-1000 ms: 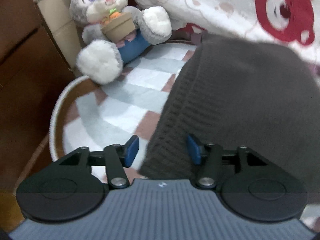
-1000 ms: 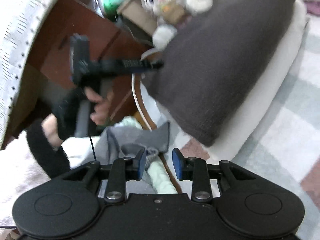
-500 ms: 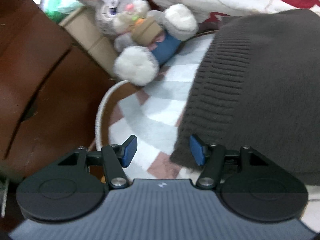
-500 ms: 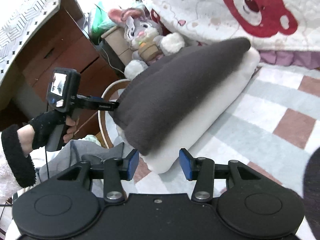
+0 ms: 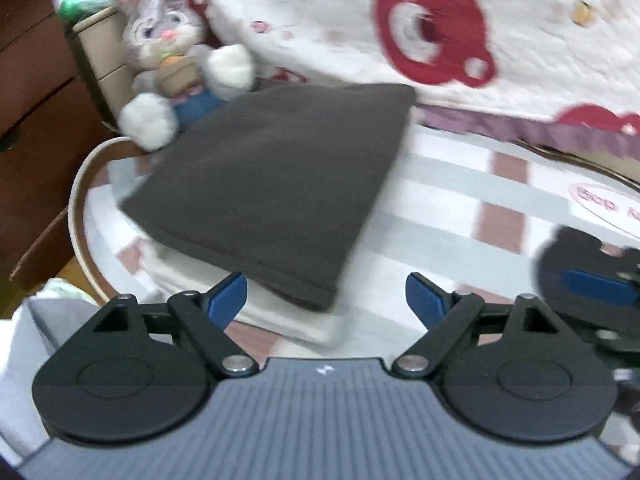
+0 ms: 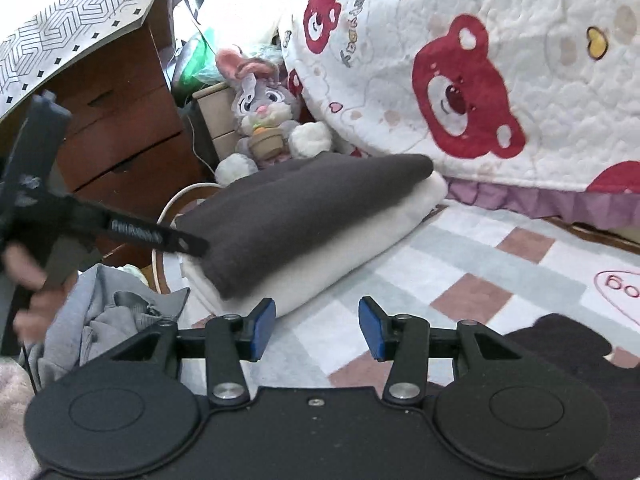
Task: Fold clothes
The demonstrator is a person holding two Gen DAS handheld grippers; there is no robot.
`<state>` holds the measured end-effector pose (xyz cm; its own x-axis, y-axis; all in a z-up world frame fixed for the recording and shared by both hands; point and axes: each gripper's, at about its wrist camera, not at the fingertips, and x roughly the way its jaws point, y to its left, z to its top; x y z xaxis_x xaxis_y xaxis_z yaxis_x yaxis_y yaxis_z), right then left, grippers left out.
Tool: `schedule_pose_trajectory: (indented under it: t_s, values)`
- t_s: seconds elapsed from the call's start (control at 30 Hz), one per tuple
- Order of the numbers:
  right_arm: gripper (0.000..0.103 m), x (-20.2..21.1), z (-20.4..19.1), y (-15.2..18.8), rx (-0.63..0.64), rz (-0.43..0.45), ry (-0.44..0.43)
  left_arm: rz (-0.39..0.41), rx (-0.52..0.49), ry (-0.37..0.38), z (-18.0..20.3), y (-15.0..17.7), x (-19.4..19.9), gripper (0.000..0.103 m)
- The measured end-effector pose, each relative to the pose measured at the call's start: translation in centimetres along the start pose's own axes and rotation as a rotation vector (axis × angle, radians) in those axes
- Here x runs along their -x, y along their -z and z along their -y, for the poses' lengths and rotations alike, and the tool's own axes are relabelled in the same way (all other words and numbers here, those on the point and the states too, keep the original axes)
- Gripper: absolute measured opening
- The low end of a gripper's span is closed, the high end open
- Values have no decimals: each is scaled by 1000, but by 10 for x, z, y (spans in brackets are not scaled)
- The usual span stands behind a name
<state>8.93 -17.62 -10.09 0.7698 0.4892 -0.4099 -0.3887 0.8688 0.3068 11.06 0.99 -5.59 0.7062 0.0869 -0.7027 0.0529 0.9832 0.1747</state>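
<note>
Little can be read here. On the checked rug [image 5: 460,216], to the right of the folded dark sweater [image 5: 280,184], a pale oval patch [image 5: 600,204] carries pink lettering that seems to start "Sop", though blur makes this unsure; in the right wrist view the same patch [image 6: 618,284] shows only "Bo" or "6o" at the picture's edge. On the bear-print quilt [image 6: 520,60], above the sweater, a line of brownish letters [image 6: 352,44] runs vertically beside a small red bear; it is too small to make out. The left claw's [image 6: 196,245] arm bears white print, unreadable.
</note>
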Motion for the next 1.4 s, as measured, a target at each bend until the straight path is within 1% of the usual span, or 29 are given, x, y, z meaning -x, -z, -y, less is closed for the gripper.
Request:
schedule_pose_trajectory:
  t_s: [0.07,0.17,0.27,0.33,0.37,0.47,0.5,0.57,0.6,0.67,0.77,0.93,1.03,1.13,1.4]
  values:
    - [52,10,0,3,-21,5,2,4,-30,-17,30,5,8,86]
    - [53,30,7,10,-24,25,65,27,-42,-17,54,11,25,87]
    - [53,56,22,15,-42,48,129,31,-66,-19,60,13,38,92]
    - [54,73,28,16,-61,64,149,36,-77,-12,62,19,48,94]
    - [54,81,29,17,-67,63,150,32,-77,-7,63,22,53,94]
    - [54,101,29,15,-93,-9,140,-1,-60,5,66,33,68,94]
    - [54,108,28,16,-103,-15,134,-3,-61,15,69,38,73,94]
    - [56,121,23,19,-109,-7,132,-2,-72,20,73,46,82,94]
    - [59,126,20,21,-101,-1,141,2,-74,15,75,48,85,94]
    - [60,134,12,24,-81,10,160,13,-74,6,77,53,92,94]
    - [61,141,8,23,-85,26,158,44,-40,4,74,57,102,95]
    - [62,146,1,19,-64,28,154,46,-34,2,68,57,107,95]
    - [62,145,-4,18,-59,30,149,40,-24,-13,64,58,107,96]
    - [62,142,-8,16,-49,31,149,20,-18,-14,58,57,104,96]
    - [62,135,-17,12,-31,25,140,7,8,-19,45,58,101,96]
